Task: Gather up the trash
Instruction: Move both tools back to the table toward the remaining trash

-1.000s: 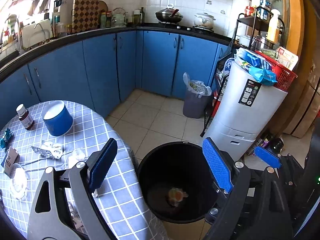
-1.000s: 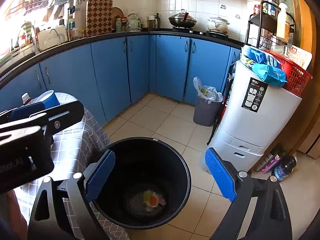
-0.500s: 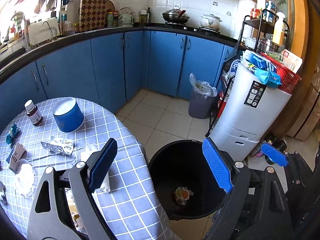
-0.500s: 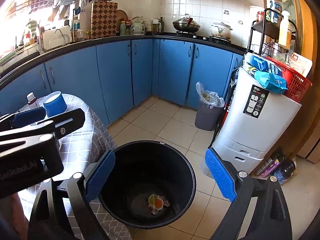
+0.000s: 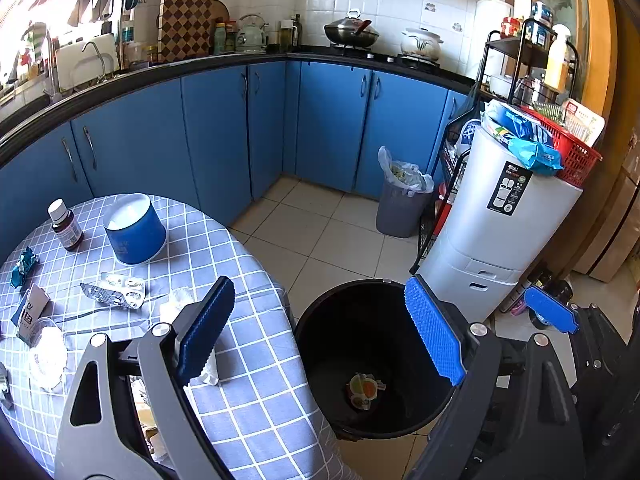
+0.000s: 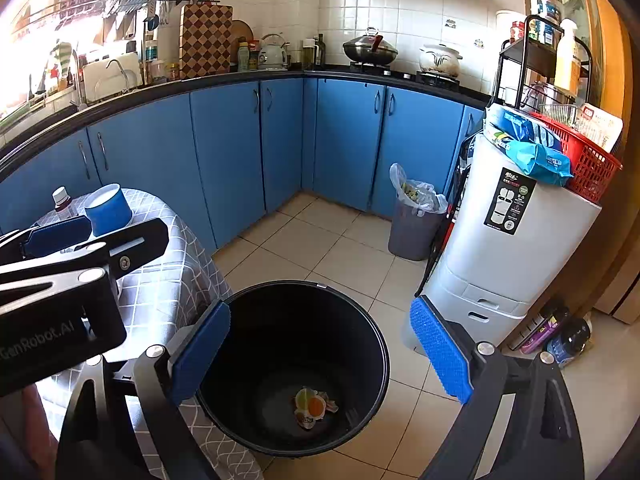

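A black bin (image 5: pixel 360 320) (image 6: pixel 304 304) stands on the floor by the table, with a colourful wrapper (image 5: pixel 363 390) (image 6: pixel 312 405) at its bottom. My left gripper (image 5: pixel 320 332) is open and empty over the table's edge and the bin's rim. My right gripper (image 6: pixel 320 354) is open and empty above the bin. On the checked tablecloth (image 5: pixel 224 248) lie foil blister packs (image 5: pixel 116 289), crumpled white tissue (image 5: pixel 178 308), a teal wrapper (image 5: pixel 22 266), a small card (image 5: pixel 32 308) and a clear lid (image 5: pixel 46 356).
A blue tub (image 5: pixel 134 229) and a brown medicine bottle (image 5: pixel 66 224) stand on the table. A grey lined bin (image 5: pixel 402 200), a white cabinet (image 5: pixel 500 232) with a red basket (image 5: pixel 572 152), and blue kitchen cabinets (image 5: pixel 224 128) surround the tiled floor.
Both grippers have risen and pulled back a little. The left view has swung left, showing more of the table. Both stay open.
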### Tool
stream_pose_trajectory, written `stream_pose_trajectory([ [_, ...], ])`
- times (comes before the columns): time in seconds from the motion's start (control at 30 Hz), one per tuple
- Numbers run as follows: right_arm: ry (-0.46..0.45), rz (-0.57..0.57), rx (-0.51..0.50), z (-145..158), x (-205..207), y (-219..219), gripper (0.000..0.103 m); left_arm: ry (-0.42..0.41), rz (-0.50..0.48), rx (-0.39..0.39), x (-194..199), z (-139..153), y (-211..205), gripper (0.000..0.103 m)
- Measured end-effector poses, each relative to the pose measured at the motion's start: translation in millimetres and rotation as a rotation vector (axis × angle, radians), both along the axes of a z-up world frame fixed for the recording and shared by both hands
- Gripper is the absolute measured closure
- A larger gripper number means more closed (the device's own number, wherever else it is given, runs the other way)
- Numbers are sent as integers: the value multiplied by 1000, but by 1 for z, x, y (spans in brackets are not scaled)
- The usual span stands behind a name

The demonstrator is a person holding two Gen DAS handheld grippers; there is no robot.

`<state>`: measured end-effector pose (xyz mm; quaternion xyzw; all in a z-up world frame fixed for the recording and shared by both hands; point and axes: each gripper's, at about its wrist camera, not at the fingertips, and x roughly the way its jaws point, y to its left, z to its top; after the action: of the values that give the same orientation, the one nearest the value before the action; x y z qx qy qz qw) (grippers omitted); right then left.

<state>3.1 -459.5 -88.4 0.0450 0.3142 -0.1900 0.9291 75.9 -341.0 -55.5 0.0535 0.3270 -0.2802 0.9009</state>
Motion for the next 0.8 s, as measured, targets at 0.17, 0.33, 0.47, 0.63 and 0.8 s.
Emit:
stream_pose_trajectory([
  [0.17, 5, 42, 13, 3, 4, 16, 14, -5, 29, -11, -1, 5, 15, 17],
  [0.33, 15, 140, 13, 4, 17, 59, 14, -5, 121, -6, 4, 6, 60, 17],
  [0.47, 35, 232, 51, 0, 30, 99, 14, -8, 225, 18, 9, 4, 109, 17],
  [0.63, 88, 350, 112, -12, 51, 157, 14, 11, 353, 42, 15, -7, 184, 17],
  [0.8, 153, 411, 136, -28, 66, 201, 14, 53, 468, 71, 17, -23, 250, 17],
])
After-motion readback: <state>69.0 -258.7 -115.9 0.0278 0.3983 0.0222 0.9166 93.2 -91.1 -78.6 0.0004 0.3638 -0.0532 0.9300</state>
